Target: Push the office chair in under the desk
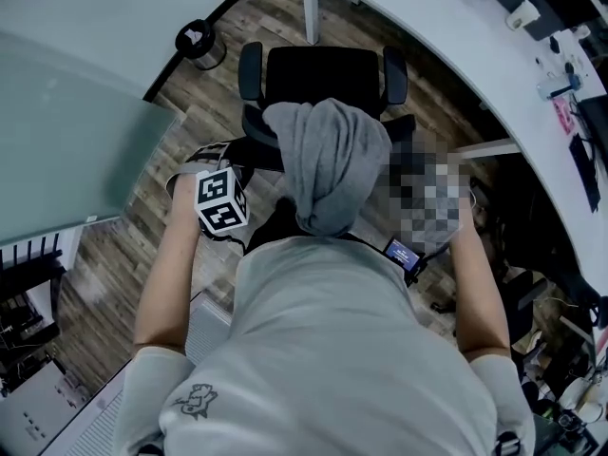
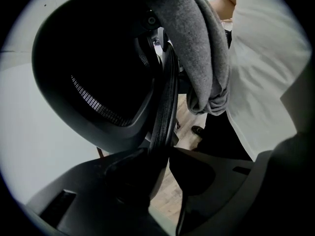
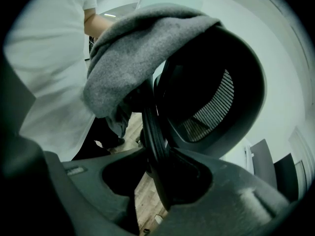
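Nearest to me is the person's pale shirt, both bare arms reaching forward to either side of the chair back. The left gripper [image 2: 161, 151] has its jaws closed on the backrest rim [image 2: 165, 97], the black edge running straight down between the pads. The right gripper [image 3: 156, 154] is clamped the same way on the rim at the opposite side, so the back is pinched from both flanks.

Between the two hangs a grey sweatshirt [image 1: 328, 160], draped loosely over the top of the back and sagging toward the person. It is soft and unsecured (I'd expect it to slide if knocked), so taking hold on the hard rim beside it rather than through the cloth looks the sounder choice.

Beyond that is the office chair [image 1: 321, 76] itself, standing on the wood floor [image 1: 204, 126]. Its black seat faces away from the person and an armrest [image 1: 250, 69] sits at each side. By my reckoning it is bulky but should roll readily. The seat may swivel, so an even push from both sides will likely keep it straight. The frame looks stiff enough to push on, though the mesh would give.

Farthest off, the white desk [image 1: 446, 22] curves from the far middle round to the right, with a desk leg [image 1: 310, 8] just past the seat. The chair stands close to the edge but, as far as I can judge, is not yet tucked under. A black bin [image 1: 198, 38] stands at the far left.
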Action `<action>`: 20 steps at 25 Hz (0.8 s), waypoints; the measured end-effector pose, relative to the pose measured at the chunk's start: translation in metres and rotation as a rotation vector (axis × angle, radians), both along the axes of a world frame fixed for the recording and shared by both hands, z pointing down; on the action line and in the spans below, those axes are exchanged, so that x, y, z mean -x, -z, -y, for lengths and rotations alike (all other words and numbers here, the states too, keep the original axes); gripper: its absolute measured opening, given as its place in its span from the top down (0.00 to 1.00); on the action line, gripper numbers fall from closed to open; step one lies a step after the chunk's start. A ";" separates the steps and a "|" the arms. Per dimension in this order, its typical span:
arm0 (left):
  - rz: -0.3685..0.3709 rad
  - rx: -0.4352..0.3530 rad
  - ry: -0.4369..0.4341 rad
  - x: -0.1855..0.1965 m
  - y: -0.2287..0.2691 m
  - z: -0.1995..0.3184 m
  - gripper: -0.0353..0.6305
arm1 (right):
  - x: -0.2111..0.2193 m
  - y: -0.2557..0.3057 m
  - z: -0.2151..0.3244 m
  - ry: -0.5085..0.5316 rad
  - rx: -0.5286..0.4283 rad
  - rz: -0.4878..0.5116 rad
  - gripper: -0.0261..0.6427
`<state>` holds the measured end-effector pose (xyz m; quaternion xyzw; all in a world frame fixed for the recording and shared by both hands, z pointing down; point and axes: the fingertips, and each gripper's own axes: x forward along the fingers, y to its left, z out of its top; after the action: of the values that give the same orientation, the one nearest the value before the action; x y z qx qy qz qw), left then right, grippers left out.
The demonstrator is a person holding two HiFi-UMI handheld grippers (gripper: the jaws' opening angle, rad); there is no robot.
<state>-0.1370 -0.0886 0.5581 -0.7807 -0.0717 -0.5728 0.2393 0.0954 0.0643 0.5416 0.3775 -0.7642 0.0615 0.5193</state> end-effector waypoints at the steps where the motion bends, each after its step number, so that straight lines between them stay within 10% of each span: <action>1: -0.001 -0.005 -0.004 -0.005 0.000 0.006 0.74 | -0.004 0.000 0.003 -0.007 -0.002 0.000 0.76; 20: 0.004 -0.038 -0.144 -0.096 -0.004 0.106 0.73 | -0.062 -0.003 0.064 -0.197 -0.007 0.003 0.75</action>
<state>-0.0406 -0.1949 0.5620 -0.7677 -0.1171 -0.5569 0.2947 0.1572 0.0004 0.5445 0.4525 -0.7246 0.1101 0.5081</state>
